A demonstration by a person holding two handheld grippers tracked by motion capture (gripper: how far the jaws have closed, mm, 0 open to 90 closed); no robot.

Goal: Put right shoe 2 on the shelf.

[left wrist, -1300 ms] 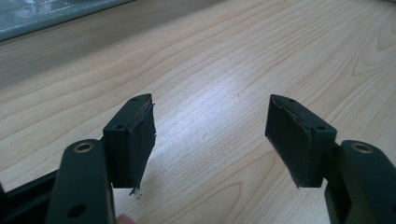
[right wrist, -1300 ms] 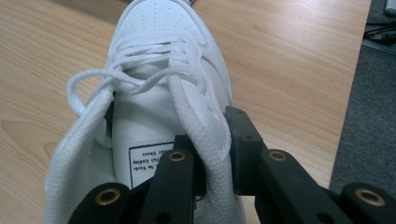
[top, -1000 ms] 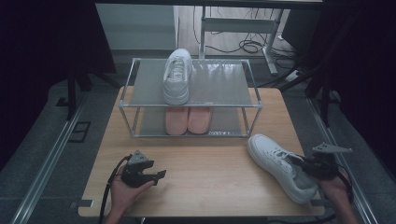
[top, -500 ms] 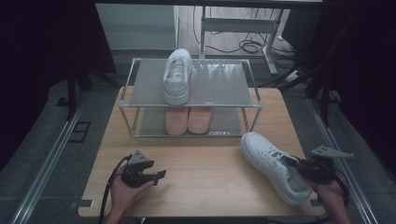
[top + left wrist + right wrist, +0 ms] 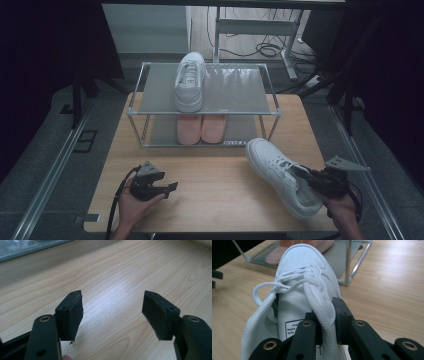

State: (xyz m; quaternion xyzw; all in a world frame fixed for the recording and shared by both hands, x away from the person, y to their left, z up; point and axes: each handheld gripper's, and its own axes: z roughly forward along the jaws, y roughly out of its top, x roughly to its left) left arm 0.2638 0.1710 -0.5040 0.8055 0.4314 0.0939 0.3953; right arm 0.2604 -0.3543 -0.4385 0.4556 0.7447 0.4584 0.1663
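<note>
A white sneaker (image 5: 280, 175) lies at the table's front right, toe pointing toward the rack. My right gripper (image 5: 306, 176) is shut on the sneaker's collar edge (image 5: 325, 315), one jaw inside the shoe and one outside. A second white sneaker (image 5: 189, 82) stands on the top shelf of the metal rack (image 5: 260, 100), and a pair of pink shoes (image 5: 201, 128) sits on the lower shelf. At the front left my left gripper (image 5: 172, 187) rests low over the wood, open, with nothing between its pads (image 5: 72, 315).
The rack (image 5: 348, 265) stands just beyond the held sneaker's toe, its front right post close by. Bare wooden tabletop (image 5: 215, 175) stretches between the two grippers. Dark floor, rails and cables surround the table.
The right gripper has carried the white sneaker leftward and toward the rack, its toe now nearer the front right post. The left gripper has stayed put.
</note>
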